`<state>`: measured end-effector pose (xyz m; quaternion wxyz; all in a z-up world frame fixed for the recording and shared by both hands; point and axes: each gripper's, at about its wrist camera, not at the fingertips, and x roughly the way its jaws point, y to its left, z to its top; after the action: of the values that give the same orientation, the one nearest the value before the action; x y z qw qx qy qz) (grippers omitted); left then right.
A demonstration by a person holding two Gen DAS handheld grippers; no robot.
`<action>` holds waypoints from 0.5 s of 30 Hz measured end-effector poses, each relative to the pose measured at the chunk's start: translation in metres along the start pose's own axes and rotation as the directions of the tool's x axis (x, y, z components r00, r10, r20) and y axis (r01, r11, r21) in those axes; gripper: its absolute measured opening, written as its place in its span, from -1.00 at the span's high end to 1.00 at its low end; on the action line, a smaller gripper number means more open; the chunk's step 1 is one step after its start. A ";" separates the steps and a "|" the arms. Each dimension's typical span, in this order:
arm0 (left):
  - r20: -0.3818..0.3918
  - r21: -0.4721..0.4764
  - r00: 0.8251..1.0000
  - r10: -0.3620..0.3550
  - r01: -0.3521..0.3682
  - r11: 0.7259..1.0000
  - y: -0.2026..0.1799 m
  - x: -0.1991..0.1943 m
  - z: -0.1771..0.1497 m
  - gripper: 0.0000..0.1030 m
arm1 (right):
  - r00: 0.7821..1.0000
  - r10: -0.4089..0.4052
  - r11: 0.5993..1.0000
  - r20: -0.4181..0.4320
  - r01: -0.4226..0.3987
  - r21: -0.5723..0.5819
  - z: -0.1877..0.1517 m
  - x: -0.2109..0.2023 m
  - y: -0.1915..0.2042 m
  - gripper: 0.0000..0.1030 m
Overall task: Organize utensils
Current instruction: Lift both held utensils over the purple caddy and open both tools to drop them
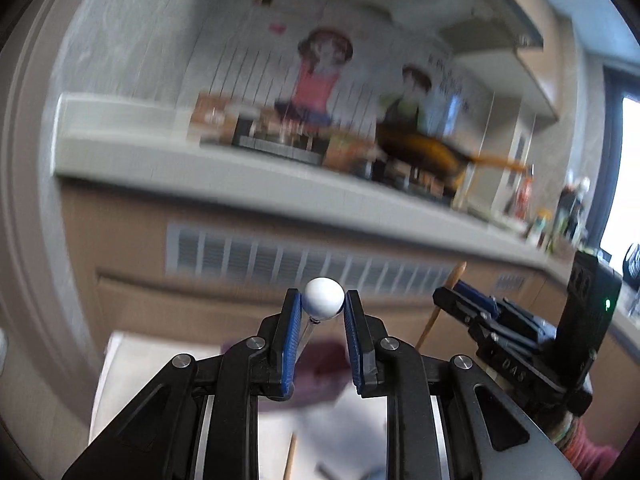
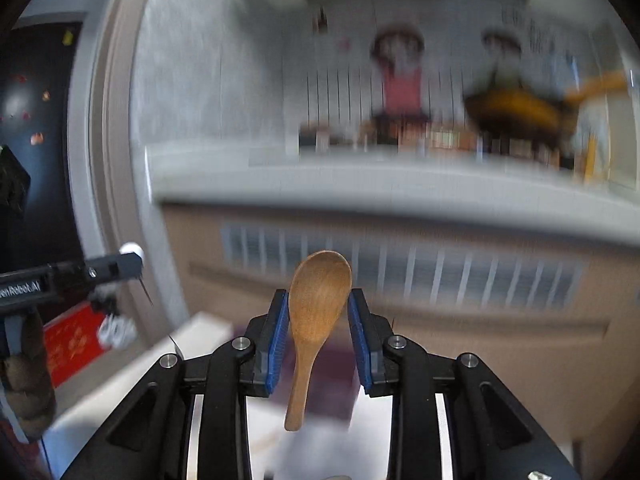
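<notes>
My left gripper (image 1: 322, 305) is shut on a slim metal utensil topped by a white ball (image 1: 323, 297), which sits between the blue pads (image 1: 294, 320); its thin rod slants down behind the left pad. In the right wrist view, my right gripper (image 2: 319, 306) is shut on a wooden spoon (image 2: 316, 320). The pads press the sides of its bowl and the handle hangs down toward the camera. Both grippers are held high in front of the counter, side by side. The right gripper (image 1: 454, 294) and the spoon (image 1: 438, 308), seen edge-on, show at the right of the left wrist view.
A grey kitchen counter (image 1: 260, 184) runs across, carrying jars and a yellow pan (image 1: 424, 148), with a vent grille (image 1: 304, 258) in the cabinet below. Under the grippers lie a white surface (image 1: 128, 364) and a blurred purple thing (image 1: 328, 366). A red box (image 2: 72, 340) is low at the left.
</notes>
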<state>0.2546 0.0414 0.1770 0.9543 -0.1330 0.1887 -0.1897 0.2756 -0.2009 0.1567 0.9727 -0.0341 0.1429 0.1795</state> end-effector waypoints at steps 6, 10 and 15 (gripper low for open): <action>-0.029 -0.094 0.998 -0.049 0.046 0.994 0.031 0.060 0.002 0.56 | 0.999 -0.033 0.999 0.005 0.033 0.000 -0.004 0.056 -0.007 0.48; -0.097 -0.119 0.994 -0.042 0.030 0.992 0.048 0.097 -0.021 0.56 | 0.997 -0.033 0.999 -0.073 0.035 0.023 -0.033 0.097 -0.012 0.47; -0.189 -0.134 0.982 -0.027 0.002 0.991 0.065 0.131 -0.051 0.56 | 0.984 -0.020 1.000 -0.178 0.021 0.005 -0.070 0.129 -0.007 0.47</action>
<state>0.3664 0.0361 0.0697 0.9194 -0.1792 0.2906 -0.1954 0.3751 -0.1714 0.0524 0.9580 -0.0483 0.2295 0.1652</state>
